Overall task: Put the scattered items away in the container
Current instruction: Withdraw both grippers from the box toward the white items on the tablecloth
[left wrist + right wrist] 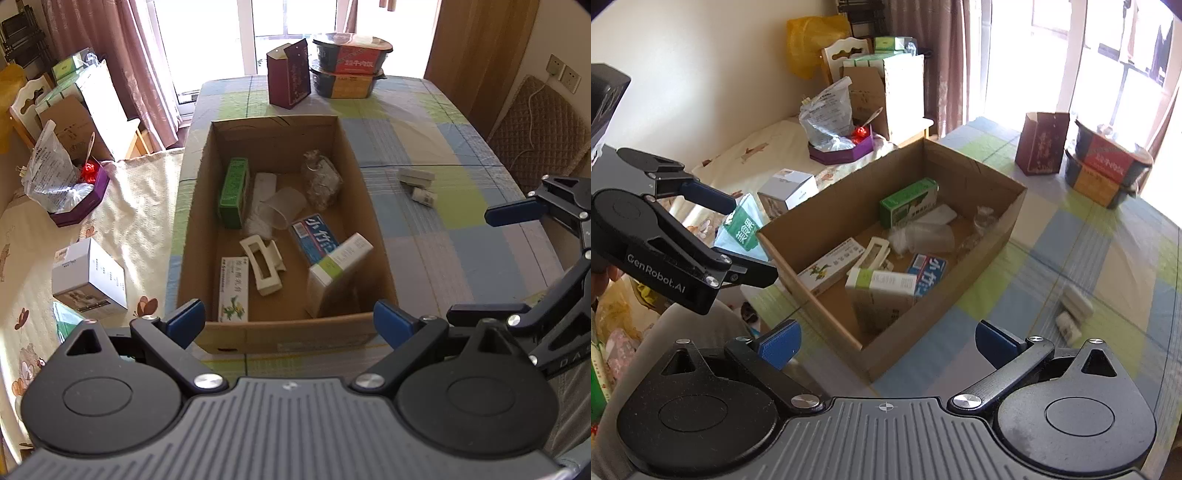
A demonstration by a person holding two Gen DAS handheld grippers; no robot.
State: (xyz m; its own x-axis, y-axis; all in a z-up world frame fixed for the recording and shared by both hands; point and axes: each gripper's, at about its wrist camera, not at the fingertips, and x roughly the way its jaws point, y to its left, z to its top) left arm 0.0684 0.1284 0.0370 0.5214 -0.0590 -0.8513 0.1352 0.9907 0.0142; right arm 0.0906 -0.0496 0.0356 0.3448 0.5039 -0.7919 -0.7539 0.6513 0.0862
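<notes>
Surface: checked tablecloth [424,236] under bright windows, where we work over a cardboard box [373,206].
Box contents: green carton at 10 o'clock, white-green carton [338,271] tilted at 5 o'clock, among others.
Left gripper [289,322]: jaws spread, empty, at the near rim.
Right gripper [886,341]: jaws spread, empty.
Strays: white case [1078,301] and small bottle [1067,326], just beside each other, at 3 o'clock of the box.
Advice: we judge the right gripper should straddle the bottle squarely before closing.
</notes>
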